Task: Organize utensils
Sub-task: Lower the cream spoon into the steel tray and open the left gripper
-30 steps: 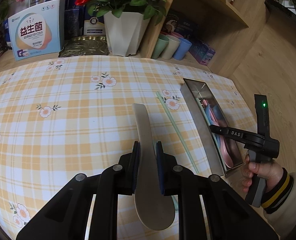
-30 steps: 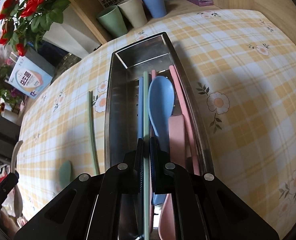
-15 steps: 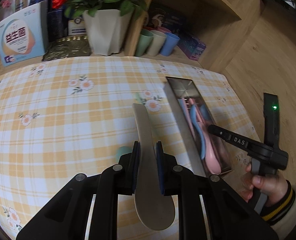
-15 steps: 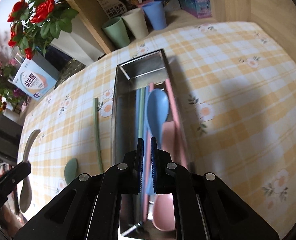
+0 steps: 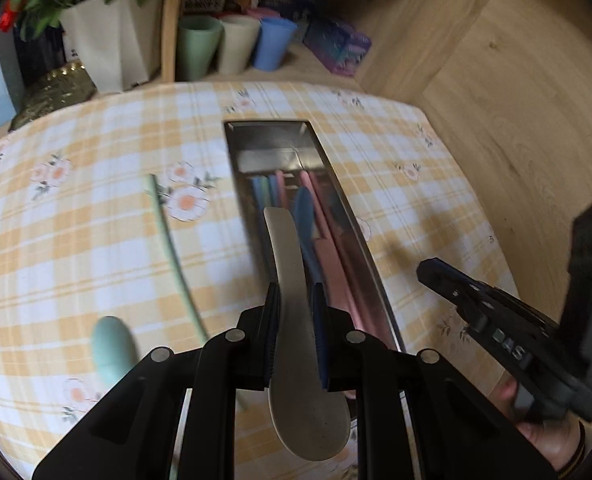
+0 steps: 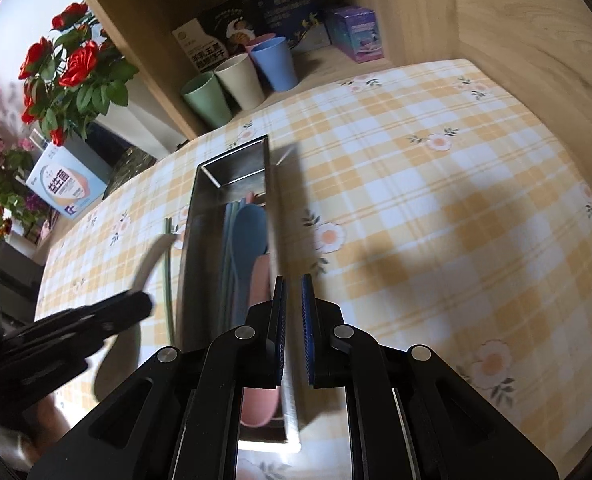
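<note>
My left gripper (image 5: 294,292) is shut on a beige spoon (image 5: 288,248), bowl toward the camera and handle pointing away. The spoon hangs over the long steel tray (image 5: 268,125). Inside the tray lie a blue spoon (image 5: 305,216), pink utensils (image 5: 330,258) and thin sticks. A green spoon (image 5: 110,344) rests on the checked cloth left of the tray. My right gripper (image 6: 294,284) is shut with nothing between its pads, above the tray's (image 6: 232,160) right wall. It also shows at the right of the left wrist view, right gripper (image 5: 424,270), held by a hand.
Green, beige and blue cups (image 6: 240,84) stand on the wooden shelf behind the table, with boxes (image 6: 354,34) beside them. A white pot of red flowers (image 6: 72,68) and a blue-white box (image 6: 62,186) sit at the back left. A wooden wall (image 5: 516,120) borders the table's right.
The left gripper carried the beige spoon right, from over the cloth to over the tray. The right gripper let go of a green stick in the tray, then rose and drew back.
</note>
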Demonstrator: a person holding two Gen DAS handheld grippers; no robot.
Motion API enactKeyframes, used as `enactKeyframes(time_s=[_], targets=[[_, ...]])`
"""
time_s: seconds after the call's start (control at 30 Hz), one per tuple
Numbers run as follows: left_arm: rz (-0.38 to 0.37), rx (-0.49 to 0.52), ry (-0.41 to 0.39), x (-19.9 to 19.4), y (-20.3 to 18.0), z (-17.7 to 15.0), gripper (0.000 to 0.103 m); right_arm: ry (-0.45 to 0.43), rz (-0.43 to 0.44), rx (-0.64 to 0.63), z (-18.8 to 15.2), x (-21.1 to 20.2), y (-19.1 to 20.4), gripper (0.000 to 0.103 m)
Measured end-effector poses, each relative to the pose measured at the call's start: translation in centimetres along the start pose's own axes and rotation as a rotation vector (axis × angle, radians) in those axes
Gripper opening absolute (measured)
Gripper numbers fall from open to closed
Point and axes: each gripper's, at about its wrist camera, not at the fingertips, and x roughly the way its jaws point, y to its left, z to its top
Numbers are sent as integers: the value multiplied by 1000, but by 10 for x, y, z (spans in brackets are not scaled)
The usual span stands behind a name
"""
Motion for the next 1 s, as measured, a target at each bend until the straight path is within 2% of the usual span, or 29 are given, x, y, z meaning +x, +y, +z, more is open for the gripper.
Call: enactKeyframes(time_s=[0.33,1.0], targets=[[46,4,67,36,-18,2,16,3,20,31,-2,1,-16,8],[-9,62,146,65,-41,-3,16,11,5,63,-8,-1,-29,8]])
